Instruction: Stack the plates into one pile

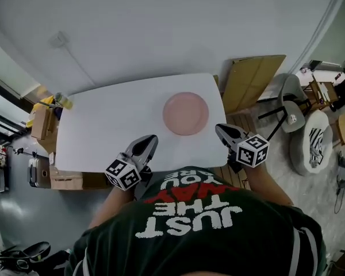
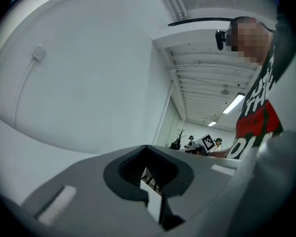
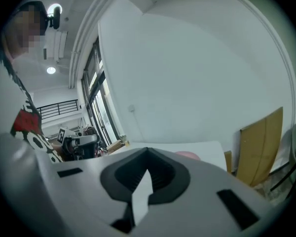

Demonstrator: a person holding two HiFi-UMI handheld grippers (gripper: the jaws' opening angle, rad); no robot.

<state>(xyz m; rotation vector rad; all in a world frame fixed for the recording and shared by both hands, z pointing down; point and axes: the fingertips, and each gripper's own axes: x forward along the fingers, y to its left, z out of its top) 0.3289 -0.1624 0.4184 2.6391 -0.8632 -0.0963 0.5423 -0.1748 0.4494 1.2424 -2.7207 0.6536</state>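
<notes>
Pink plate (image 1: 186, 113): one round disc lying flat on the white table (image 1: 103, 131), on the table's right half and closer to its right end than to its centre. The head view does not show whether it is a single plate or several stacked. In the right gripper view its rim (image 3: 187, 155) shows just over the gripper body, on the tabletop (image 3: 209, 149).

Left gripper (image 1: 152, 138): held over the table's near edge, left of the plate and well apart from it. Its marker cube (image 1: 123, 174) is close to the person's shirt (image 1: 190, 223). In its own view the jaws (image 2: 145, 147) meet at the tips, with nothing between them.

Right gripper (image 1: 218, 128): held at the table's near right corner, near the plate's rim but not touching it. In its own view the jaws (image 3: 147, 149) are together and hold nothing.

Surroundings: a cardboard sheet (image 1: 250, 79) leans just beyond the table's right end, with a grey chair (image 1: 290, 105) farther to the right. Cardboard boxes (image 1: 40, 122) stand at the table's left end.
</notes>
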